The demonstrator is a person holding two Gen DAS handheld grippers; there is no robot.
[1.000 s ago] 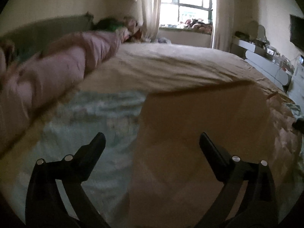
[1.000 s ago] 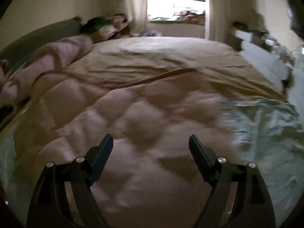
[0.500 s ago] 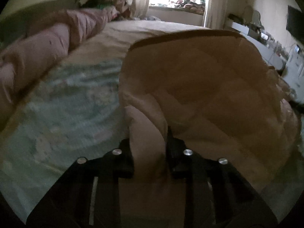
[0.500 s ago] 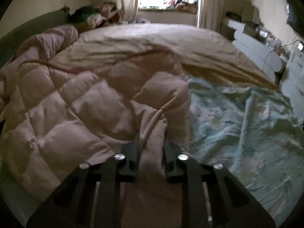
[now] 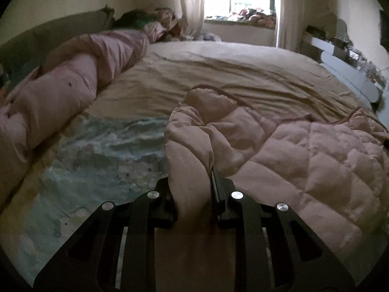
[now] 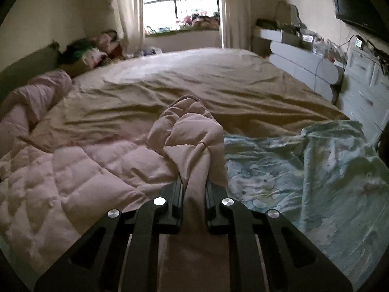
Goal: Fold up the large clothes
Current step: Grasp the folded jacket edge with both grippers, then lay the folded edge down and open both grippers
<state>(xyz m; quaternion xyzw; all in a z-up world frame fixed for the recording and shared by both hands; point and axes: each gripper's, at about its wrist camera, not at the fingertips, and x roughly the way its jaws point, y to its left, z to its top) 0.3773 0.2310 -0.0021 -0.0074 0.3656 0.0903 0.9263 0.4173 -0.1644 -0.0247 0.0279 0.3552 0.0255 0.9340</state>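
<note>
A pale pink quilted comforter (image 5: pixel 304 160) lies bunched on the bed, spreading to the right in the left wrist view and to the left (image 6: pixel 73 170) in the right wrist view. My left gripper (image 5: pixel 192 182) is shut on a gathered fold at the quilt's left edge. My right gripper (image 6: pixel 194 185) is shut on a twisted fold at the quilt's right edge. Both folds rise out of the jaws and hide the fingertips. Beyond the quilt stretches a wrinkled beige cover (image 5: pixel 231 73) (image 6: pixel 206 80).
A light blue patterned sheet (image 5: pixel 97 150) (image 6: pixel 304 170) shows beside the quilt. A rolled pink duvet (image 5: pixel 60 90) (image 6: pixel 29 97) lies along the headboard side. White furniture (image 6: pixel 304 65) and a wall screen (image 6: pixel 359 7) stand on the right, a curtained window (image 6: pixel 182 4) at the far end.
Both grippers went from wide open above the flat quilt to shut on its edges. The quilt has been drawn into bunched folds, uncovering more blue sheet.
</note>
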